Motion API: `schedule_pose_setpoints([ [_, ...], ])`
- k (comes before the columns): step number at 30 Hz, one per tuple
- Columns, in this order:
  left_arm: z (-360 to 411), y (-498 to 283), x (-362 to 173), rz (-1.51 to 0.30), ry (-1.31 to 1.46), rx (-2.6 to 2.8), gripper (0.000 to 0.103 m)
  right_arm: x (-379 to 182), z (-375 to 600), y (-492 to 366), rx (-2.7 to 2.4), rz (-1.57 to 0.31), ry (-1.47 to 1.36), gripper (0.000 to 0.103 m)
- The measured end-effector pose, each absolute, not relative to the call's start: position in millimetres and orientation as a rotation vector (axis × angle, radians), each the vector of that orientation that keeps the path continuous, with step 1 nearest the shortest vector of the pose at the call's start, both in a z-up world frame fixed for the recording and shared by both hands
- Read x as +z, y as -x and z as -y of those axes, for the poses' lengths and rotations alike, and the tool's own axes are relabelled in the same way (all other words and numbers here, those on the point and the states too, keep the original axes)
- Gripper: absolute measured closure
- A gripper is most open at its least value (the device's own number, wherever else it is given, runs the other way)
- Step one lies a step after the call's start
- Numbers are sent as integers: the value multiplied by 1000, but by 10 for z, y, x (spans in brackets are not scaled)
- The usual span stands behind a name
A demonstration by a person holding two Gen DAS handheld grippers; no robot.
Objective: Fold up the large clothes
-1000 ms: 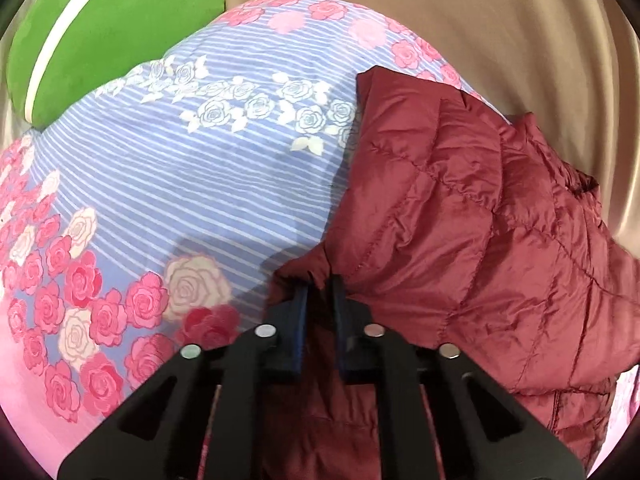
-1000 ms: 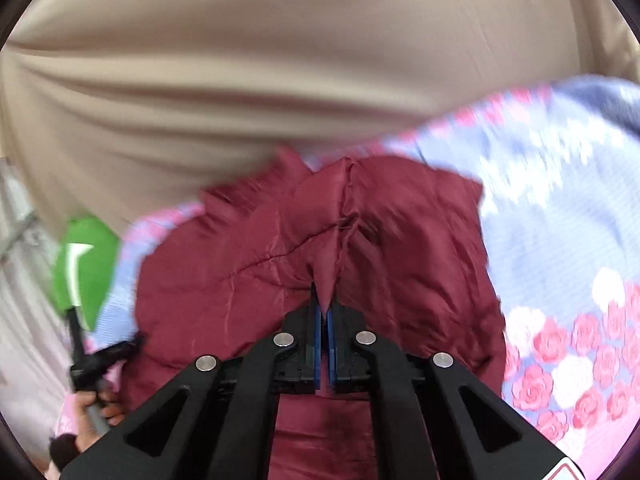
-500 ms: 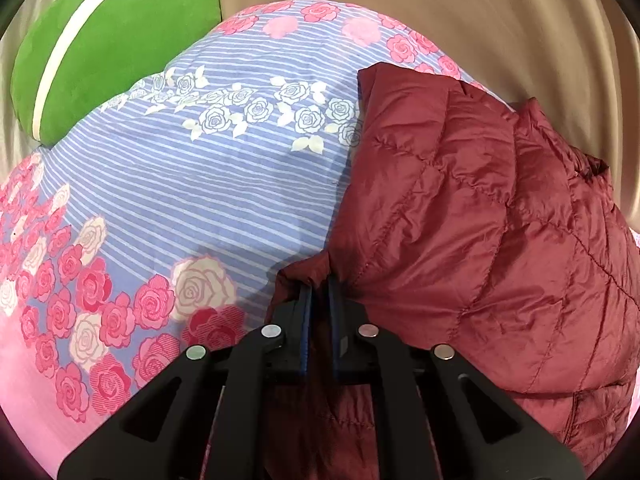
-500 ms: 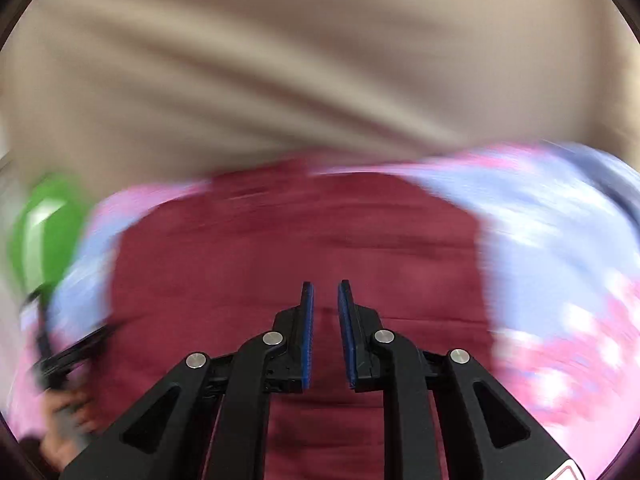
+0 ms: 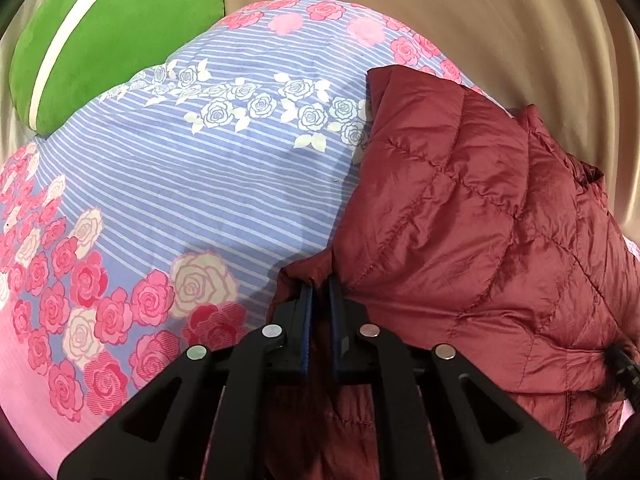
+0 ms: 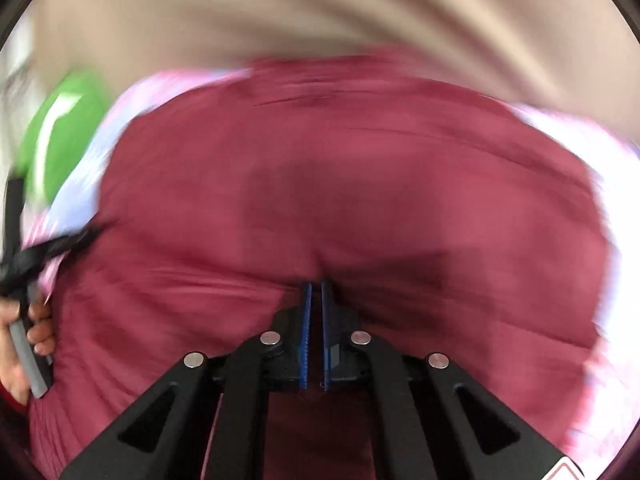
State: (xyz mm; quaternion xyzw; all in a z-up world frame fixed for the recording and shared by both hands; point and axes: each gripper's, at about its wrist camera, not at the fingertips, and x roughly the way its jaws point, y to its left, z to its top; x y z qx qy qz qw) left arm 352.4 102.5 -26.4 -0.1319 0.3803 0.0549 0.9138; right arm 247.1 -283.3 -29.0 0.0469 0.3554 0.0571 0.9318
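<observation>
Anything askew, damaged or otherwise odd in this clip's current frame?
Nothing damaged. The maroon puffer jacket lies bunched, not flat, on the floral bedsheet, its edge pinched by the left gripper. The right wrist view is heavily motion-blurred, so the right gripper can't be judged clearly.

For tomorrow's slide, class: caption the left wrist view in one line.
Left gripper pinches the maroon quilted jacket edge on a floral bedsheet, green cushion behind.

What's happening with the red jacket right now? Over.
Left gripper pinching jacket edge. Right gripper nearly shut at jacket, grip unclear. Nothing blocking.
</observation>
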Motion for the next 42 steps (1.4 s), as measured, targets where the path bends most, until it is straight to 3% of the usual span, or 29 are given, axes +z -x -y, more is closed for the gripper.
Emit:
schedule_pose_setpoints([
  [3, -1037, -3498, -257, -783, 270, 113, 95, -297, 3684, -2310, -76, -731, -222, 103],
  [5, -1022, -3532, -253, -784, 270, 115, 95, -233, 3942, -2211, -233, -723, -225, 88],
  [8, -1032, -3517, -247, -782, 283, 112, 95, 49, 3850, -2110, -140, -634, -261, 86],
  [9, -1033, -3502, -248, -781, 286, 111, 95, 143, 3716, -2125, -86, -603, -258, 68],
  [10, -1042, -3483, -249, -779, 291, 111, 95, 177, 3633, -2171, -73, -589, -235, 42],
  [11, -1054, -3475, -250, -779, 296, 111, 95, 183, 3532, -2232, -77, -589, -201, 35],
  [12, -1055, -3457, -255, -778, 300, 111, 95, 140, 3446, -2344, -86, -616, -168, 36],
  [14, -1081, -3428, -262, -777, 308, 109, 95, -32, 3328, -2630, -118, -717, -141, 70],
  [15, -1089, -3416, -272, -776, 310, 109, 95, -65, 3303, -2693, -121, -741, -154, 94],
  [19, -1111, -3377, -283, -776, 316, 112, 96, 312, 2897, -2503, 10, -532, -148, 98],
  [21, -1097, -3365, -280, -776, 310, 115, 96, 349, 2957, -2519, -27, -505, -123, 98],
  [24, -1057, -3345, -283, -778, 295, 114, 95, -160, 3229, -2968, -100, -736, -123, 96],
  [26, -1046, -3337, -283, -779, 291, 117, 95, -132, 3255, -2818, -102, -697, -144, 92],
  [29, -1050, -3311, -279, -776, 298, 112, 95, 73, 3234, -2513, -103, -629, -168, 75],
  [30, -1059, -3295, -273, -775, 305, 105, 95, 107, 3262, -2397, -101, -616, -174, 63],
  [31, -1072, -3274, -268, -782, 309, 88, 91, 127, 3316, -2289, -110, -614, -173, 55],
  [33, -1108, -3178, -237, -795, 301, 62, 81, 102, 3418, -1958, -106, -636, -167, 53],
  [35, -1155, -3006, -188, -806, 274, 51, 55, -9, 3491, -1679, -88, -667, -155, 46],
  [36, -1171, -2942, -180, -808, 262, 55, 50, -92, 3516, -1526, -95, -690, -137, 45],
  [42, -1220, -2630, -251, -910, 201, 32, 43, -517, 3811, -1008, -118, -833, -213, 44],
])
